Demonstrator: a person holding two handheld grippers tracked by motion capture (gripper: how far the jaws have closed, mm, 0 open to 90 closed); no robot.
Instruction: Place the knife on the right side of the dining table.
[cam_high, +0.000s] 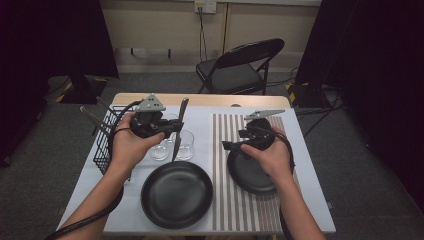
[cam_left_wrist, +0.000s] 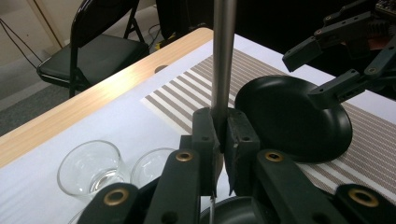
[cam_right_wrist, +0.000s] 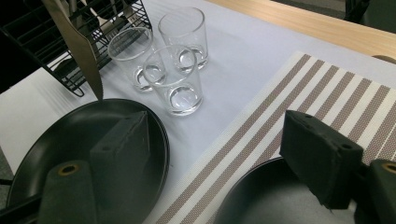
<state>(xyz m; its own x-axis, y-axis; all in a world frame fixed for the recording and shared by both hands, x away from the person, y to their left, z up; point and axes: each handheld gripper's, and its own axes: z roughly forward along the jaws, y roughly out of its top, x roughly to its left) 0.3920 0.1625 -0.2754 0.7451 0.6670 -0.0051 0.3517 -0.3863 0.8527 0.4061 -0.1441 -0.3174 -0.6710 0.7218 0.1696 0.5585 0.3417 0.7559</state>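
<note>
**Table setting: knife held upright, right gripper empty over striped mat**

Nearest the person, a large black plate (cam_high: 176, 194) lies on the white table cover (cam_high: 125, 220), close to the front edge. Right of it, a smaller black plate (cam_high: 248, 176) rests on the striped placemat (cam_high: 220, 200).

Right gripper (cam_high: 226, 145): held in the right hand above the smaller plate, jaws spread wide, nothing between the pads; in the right gripper view the plate's rim (cam_right_wrist: 261, 196) lies below the gap.

Left gripper (cam_high: 174, 127): held in the left hand above the table, jaws pressed together on a table knife (cam_high: 178, 127). The knife stands near upright, handle up and blade pointing down, tip just above the far rim of the large plate. In the left gripper view the handle (cam_left_wrist: 223, 51) rises straight from between the pads.

Behind the knife, three clear glasses (cam_right_wrist: 175, 65) stand grouped together. Left of these, a black wire rack (cam_high: 107, 135) sits at the table's left edge. Beyond the table, a black folding chair (cam_high: 240, 65).
</note>
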